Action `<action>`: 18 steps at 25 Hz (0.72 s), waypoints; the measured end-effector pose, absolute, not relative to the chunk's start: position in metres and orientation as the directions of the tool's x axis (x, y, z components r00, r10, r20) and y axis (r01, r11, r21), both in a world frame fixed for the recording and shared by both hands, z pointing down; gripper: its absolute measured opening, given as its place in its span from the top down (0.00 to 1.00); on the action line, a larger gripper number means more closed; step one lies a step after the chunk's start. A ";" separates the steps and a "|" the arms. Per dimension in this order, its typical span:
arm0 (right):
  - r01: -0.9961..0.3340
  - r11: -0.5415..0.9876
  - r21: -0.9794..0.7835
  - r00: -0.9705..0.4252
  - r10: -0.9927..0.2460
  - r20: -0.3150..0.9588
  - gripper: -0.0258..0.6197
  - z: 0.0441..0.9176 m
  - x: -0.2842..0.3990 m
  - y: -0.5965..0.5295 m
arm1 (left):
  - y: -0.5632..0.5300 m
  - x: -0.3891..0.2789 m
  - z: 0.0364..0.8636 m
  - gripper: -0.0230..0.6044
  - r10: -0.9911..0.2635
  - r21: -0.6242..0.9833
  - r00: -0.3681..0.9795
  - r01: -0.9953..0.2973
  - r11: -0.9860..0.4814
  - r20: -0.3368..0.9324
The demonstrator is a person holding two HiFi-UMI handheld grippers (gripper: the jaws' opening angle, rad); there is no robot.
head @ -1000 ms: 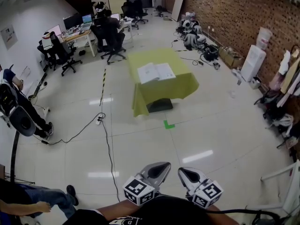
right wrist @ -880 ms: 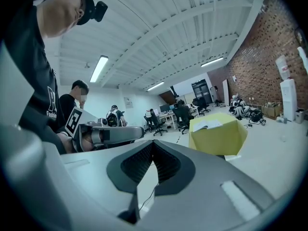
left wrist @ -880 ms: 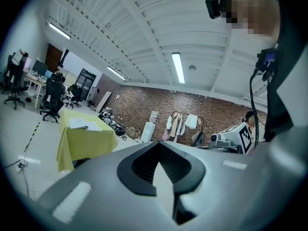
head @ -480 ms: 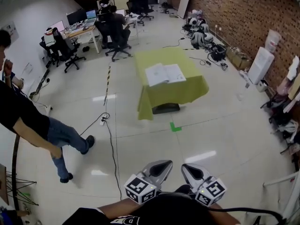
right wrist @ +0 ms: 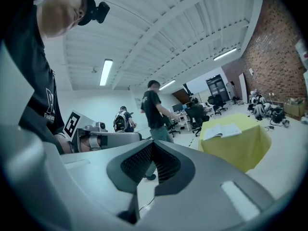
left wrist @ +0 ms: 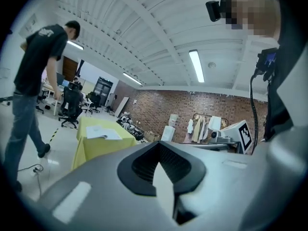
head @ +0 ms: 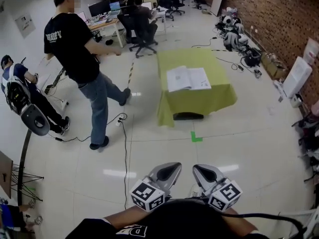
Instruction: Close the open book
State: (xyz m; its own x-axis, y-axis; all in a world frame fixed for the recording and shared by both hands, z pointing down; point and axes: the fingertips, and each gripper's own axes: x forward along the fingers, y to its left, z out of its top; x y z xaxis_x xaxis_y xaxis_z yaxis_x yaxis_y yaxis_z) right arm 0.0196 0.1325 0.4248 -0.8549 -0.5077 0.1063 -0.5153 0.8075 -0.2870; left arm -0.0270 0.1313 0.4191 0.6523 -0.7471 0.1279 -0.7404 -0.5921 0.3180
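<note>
The open book (head: pixel 188 78) lies flat on a table draped in yellow-green cloth (head: pixel 199 101), far ahead across the floor. Both grippers are held close to the body at the bottom of the head view, well away from the table. My left gripper (head: pixel 168 171) and my right gripper (head: pixel 204 173) are both shut with nothing in them. The left gripper view shows its jaws (left wrist: pixel 161 165) pressed together, with the book (left wrist: pixel 102 133) small in the distance. In the right gripper view the jaws (right wrist: pixel 149 165) also meet, and the book (right wrist: pixel 222 131) shows on the table.
A person in a black shirt (head: pixel 79 44) is stepping across the floor left of the table. Another person sits at the far left (head: pixel 20 96). A cable (head: pixel 124 148) runs over the floor, and a green tape mark (head: pixel 196 137) lies before the table. Desks and chairs (head: pixel 142 26) stand behind it.
The person in the black shirt has walked into the room from the left toward the table. The table sits slightly nearer and further right. Both grippers stay shut in place.
</note>
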 end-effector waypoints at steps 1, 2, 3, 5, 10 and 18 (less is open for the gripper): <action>-0.495 0.822 -0.282 -0.867 -0.488 0.099 0.95 0.423 0.022 0.125 | 0.124 -0.021 0.417 0.95 -0.756 0.312 0.643 -0.749 -0.585 0.126; -0.475 0.835 -0.278 -0.878 -0.469 0.092 0.95 0.422 0.026 0.118 | 0.117 -0.014 0.418 0.95 -0.762 0.307 0.635 -0.756 -0.579 0.126; -0.457 0.844 -0.280 -0.888 -0.452 0.088 0.95 0.422 0.030 0.110 | 0.109 -0.007 0.419 0.95 -0.767 0.302 0.628 -0.762 -0.573 0.129; -0.433 0.854 -0.290 -0.900 -0.428 0.083 0.95 0.425 0.044 0.093 | 0.094 0.007 0.423 0.95 -0.782 0.299 0.609 -0.777 -0.553 0.136; -0.385 0.872 -0.303 -0.922 -0.375 0.092 0.95 0.427 0.075 0.063 | 0.067 0.032 0.423 0.95 -0.825 0.306 0.547 -0.817 -0.488 0.143; -0.296 0.898 -0.326 -0.955 -0.290 0.068 0.95 0.430 0.096 0.049 | 0.054 0.052 0.423 0.95 -0.869 0.277 0.466 -0.868 -0.411 0.169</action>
